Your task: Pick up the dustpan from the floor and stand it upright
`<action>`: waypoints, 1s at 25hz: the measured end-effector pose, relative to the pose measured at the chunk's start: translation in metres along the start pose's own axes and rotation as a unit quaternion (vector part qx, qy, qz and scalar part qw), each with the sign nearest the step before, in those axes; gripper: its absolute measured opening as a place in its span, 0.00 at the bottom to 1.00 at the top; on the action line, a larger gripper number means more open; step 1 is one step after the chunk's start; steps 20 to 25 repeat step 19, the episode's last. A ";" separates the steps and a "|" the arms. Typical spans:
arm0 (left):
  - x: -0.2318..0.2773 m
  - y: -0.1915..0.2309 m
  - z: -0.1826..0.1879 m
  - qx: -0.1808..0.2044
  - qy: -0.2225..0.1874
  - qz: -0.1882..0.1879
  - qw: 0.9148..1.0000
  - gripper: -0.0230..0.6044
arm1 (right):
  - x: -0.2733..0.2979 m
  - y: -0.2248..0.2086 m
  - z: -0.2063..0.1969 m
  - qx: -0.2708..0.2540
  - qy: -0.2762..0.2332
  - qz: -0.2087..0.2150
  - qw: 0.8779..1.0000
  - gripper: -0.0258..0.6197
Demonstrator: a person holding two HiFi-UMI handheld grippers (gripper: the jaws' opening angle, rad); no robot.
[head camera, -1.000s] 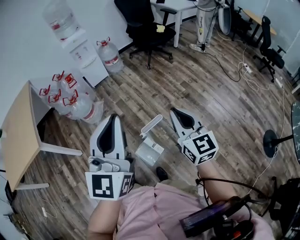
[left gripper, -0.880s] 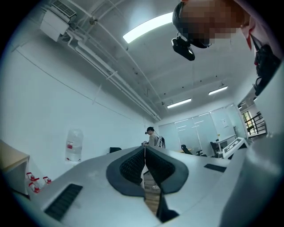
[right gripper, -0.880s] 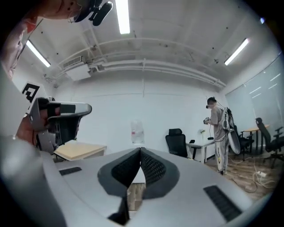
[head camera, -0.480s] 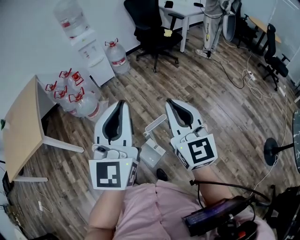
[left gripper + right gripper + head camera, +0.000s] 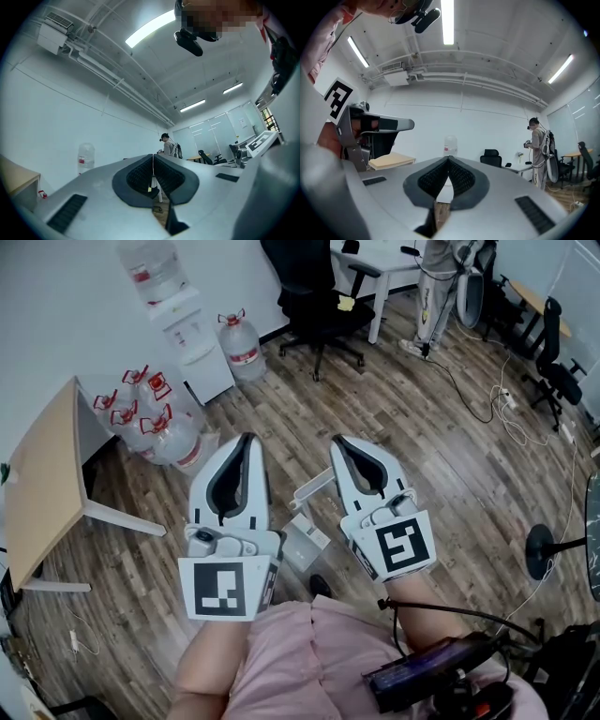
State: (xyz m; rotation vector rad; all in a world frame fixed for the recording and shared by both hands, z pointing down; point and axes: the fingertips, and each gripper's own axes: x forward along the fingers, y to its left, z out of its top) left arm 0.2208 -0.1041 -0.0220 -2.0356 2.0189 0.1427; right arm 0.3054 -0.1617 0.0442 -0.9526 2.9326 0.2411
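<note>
The white dustpan (image 5: 306,540) lies on the wood floor in the head view, its long handle (image 5: 314,487) pointing up-right. It sits between my two grippers, partly hidden by them. My left gripper (image 5: 247,439) hovers to its left, jaws pressed together and holding nothing. My right gripper (image 5: 338,441) hovers to its right, also shut and empty. In the left gripper view the left gripper (image 5: 153,157) looks level across the room, and the dustpan is out of sight. The right gripper (image 5: 448,159) in its own view likewise shows only the room beyond.
Several water bottles (image 5: 150,423) and a white dispenser (image 5: 192,338) stand at the back left. A wooden table (image 5: 42,484) is at the left. An office chair (image 5: 314,296), a standing person (image 5: 439,277), floor cables (image 5: 487,381) and a round stand base (image 5: 544,545) are further off.
Both grippers have come forward and closer together, now flanking the dustpan handle; the left one moved most. The dustpan has stayed on the floor.
</note>
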 end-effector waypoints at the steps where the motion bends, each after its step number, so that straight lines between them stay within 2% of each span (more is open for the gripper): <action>1: 0.000 0.000 -0.001 -0.001 0.000 0.000 1.000 0.06 | 0.000 0.001 0.000 0.001 -0.001 0.002 1.000 0.04; 25: 0.006 0.001 0.000 -0.003 -0.004 -0.008 1.000 0.06 | 0.012 0.010 -0.002 0.003 -0.006 0.018 1.000 0.04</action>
